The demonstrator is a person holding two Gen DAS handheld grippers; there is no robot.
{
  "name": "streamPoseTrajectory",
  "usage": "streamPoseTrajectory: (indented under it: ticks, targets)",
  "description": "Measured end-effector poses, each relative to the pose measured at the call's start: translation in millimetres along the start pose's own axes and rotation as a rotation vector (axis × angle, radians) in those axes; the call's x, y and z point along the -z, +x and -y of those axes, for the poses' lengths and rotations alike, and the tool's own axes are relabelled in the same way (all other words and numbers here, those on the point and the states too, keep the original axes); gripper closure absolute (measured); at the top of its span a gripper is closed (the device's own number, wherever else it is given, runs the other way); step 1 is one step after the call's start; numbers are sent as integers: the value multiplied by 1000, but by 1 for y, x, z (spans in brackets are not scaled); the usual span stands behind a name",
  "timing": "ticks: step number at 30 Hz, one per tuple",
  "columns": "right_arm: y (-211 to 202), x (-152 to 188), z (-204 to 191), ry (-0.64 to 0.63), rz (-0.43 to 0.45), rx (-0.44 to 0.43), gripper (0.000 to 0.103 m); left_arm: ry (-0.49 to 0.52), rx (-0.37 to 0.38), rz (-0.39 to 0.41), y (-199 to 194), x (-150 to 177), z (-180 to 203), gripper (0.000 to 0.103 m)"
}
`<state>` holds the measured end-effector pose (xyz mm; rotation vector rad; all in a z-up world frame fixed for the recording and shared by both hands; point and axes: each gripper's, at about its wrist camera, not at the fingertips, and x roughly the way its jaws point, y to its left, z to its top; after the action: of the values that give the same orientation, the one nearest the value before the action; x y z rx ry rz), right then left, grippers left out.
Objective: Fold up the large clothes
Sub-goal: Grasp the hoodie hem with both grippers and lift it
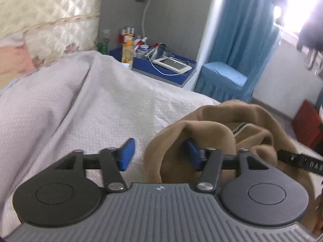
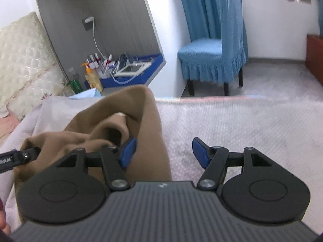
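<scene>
A brown garment (image 1: 214, 133) lies bunched on the pale textured bedspread (image 1: 84, 104). In the left wrist view it is at the lower right. My left gripper (image 1: 159, 154) stands open over its left edge. The right blue pad (image 1: 192, 154) is tucked in a fold of the cloth and the left pad (image 1: 127, 154) is over bare bedspread. In the right wrist view the garment (image 2: 113, 121) is at the left. My right gripper (image 2: 164, 153) is open, its left pad (image 2: 128, 153) at the cloth and a strip of fabric between the jaws, not pinched.
A blue bedside shelf (image 1: 173, 68) holds bottles, a cable and a white tablet. A chair with a blue cover (image 2: 210, 58) stands on the floor past the bed's far edge (image 2: 232, 98). A quilted headboard (image 1: 46, 14) is at the left. A red box (image 1: 306, 121) sits at the right.
</scene>
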<state>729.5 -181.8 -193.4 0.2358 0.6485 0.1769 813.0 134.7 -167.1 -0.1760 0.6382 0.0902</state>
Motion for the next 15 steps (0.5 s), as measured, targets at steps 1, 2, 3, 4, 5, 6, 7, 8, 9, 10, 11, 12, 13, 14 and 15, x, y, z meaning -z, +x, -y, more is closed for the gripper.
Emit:
streamPoseTrajectory:
  ticks: [1, 2, 3, 4, 5, 6, 7, 8, 9, 10, 11, 12, 13, 14, 15]
  targets:
    - [4, -1, 2, 11, -4, -9, 41, 15, -5, -16, 4, -1, 1, 65]
    - [5, -1, 5, 20, -6, -24, 46, 23, -22, -24, 6, -1, -2, 76]
    - [7, -1, 4, 17, -14, -36, 63, 29, -39, -34, 8, -2, -2, 87]
    - [8, -2, 2, 7, -26, -41, 84, 39, -44, -44, 8, -4, -3, 89]
    - [6, -3, -2, -11, -33, -48, 87, 48, -44, -44, 3, -3, -2, 93]
    - [2, -3, -7, -32, -22, -50, 90, 52, -38, -39, -2, -5, -3, 95]
    - [-4, -4, -14, -67, -2, -50, 92, 57, -32, -36, -7, -8, -3, 95]
    - [-12, -4, -20, -91, 11, -50, 92, 64, -29, -33, -15, -9, -3, 96]
    - [-17, -5, -20, -96, 14, -53, 93, 74, -28, -29, -25, -10, -2, 96]
    - [-25, -7, -22, -93, 24, -62, 93, 94, -37, -26, -32, -12, 0, 97]
    - [-36, -8, -24, -93, 38, -73, 94, 122, -52, -22, -38, -13, 2, 97]
    - [-45, -10, -26, -101, 51, -78, 94, 143, -72, -21, -46, -15, 4, 97]
    - [-56, -12, -28, -105, 69, -85, 94, 146, -80, -21, -56, -16, 6, 97]
    - [-68, -13, -29, -104, 82, -93, 94, 140, -77, -11, -67, -18, 7, 98]
    - [-81, -14, -30, -102, 97, -102, 94, 139, -75, 6, -81, -21, 8, 98]
